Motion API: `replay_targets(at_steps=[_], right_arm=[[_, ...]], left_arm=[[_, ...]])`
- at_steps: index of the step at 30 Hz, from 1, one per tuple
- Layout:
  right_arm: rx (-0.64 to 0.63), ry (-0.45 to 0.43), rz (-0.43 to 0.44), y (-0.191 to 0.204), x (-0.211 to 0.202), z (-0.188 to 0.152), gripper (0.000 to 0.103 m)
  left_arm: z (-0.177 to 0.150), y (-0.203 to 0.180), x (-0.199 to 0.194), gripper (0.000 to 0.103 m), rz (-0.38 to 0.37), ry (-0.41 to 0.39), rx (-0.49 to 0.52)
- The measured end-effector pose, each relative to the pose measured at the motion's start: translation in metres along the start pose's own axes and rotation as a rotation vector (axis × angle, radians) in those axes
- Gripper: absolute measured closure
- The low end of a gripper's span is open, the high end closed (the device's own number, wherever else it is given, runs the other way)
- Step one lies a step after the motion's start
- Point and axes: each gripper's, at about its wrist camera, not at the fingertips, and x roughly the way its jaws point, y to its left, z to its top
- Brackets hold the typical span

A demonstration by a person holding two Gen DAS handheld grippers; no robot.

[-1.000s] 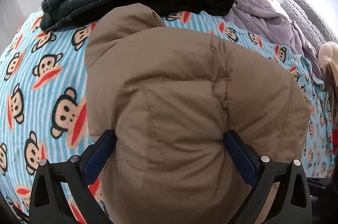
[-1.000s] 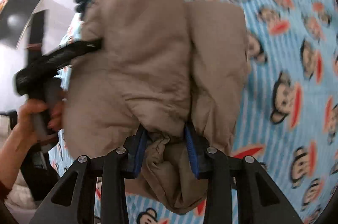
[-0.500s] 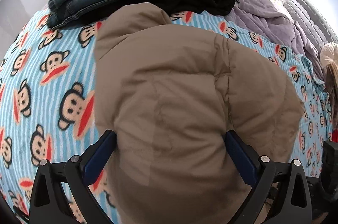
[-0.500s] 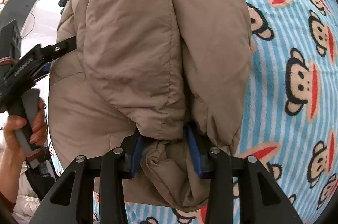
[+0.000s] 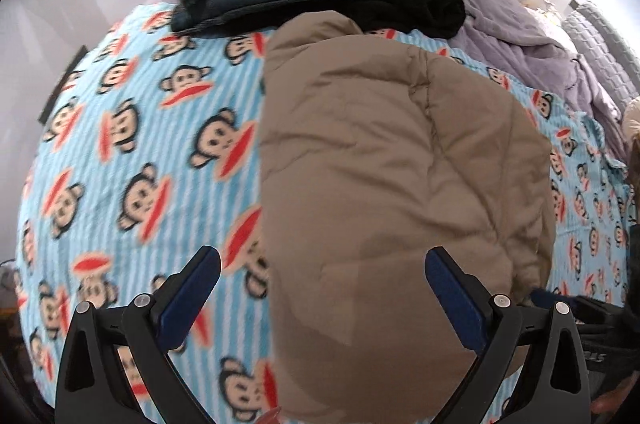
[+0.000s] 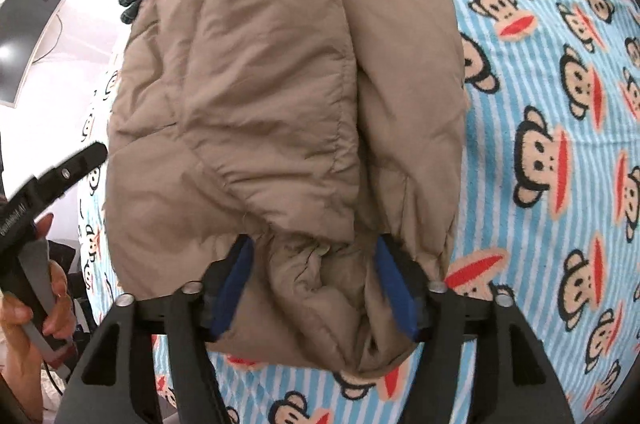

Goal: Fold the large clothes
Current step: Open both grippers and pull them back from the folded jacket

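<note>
The folded jacket (image 5: 400,164) is lying on the monkey blanket (image 5: 132,144). The left gripper (image 5: 320,288) is hovering, jaws spread, while the right gripper's (image 6: 312,284) jaws are opening around its bunched hem.

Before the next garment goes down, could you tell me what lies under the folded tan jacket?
The tan jacket rests on the monkey-print blanket, visible all round it. What lies beneath its middle is covered.
</note>
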Motion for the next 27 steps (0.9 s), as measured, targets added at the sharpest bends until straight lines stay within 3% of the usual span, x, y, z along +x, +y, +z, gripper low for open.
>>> replay_targets(at_steps=[4, 9, 20, 27], right_arm=[[-0.003, -0.028, -0.015, 0.005, -0.018, -0.008, 0.02], [0.0, -0.088, -0.047, 0.011, -0.039, -0.014, 0.0], [-0.022, -0.23, -0.175, 0.045, -0.102, -0.018, 0.0], [-0.057, -0.339, -0.26, 0.064, -0.137, -0.031, 0.0]], left_arm=[[-0.011, 0.003, -0.013, 0.001, 0.063, 0.021, -0.002], [-0.021, 0.008, -0.026, 0.001, 0.033, 0.038, -0.037], [-0.033, 0.003, -0.073, 0.001, 0.098, -0.015, -0.014], [-0.045, 0.0, -0.106, 0.001, 0.091, -0.048, -0.019]])
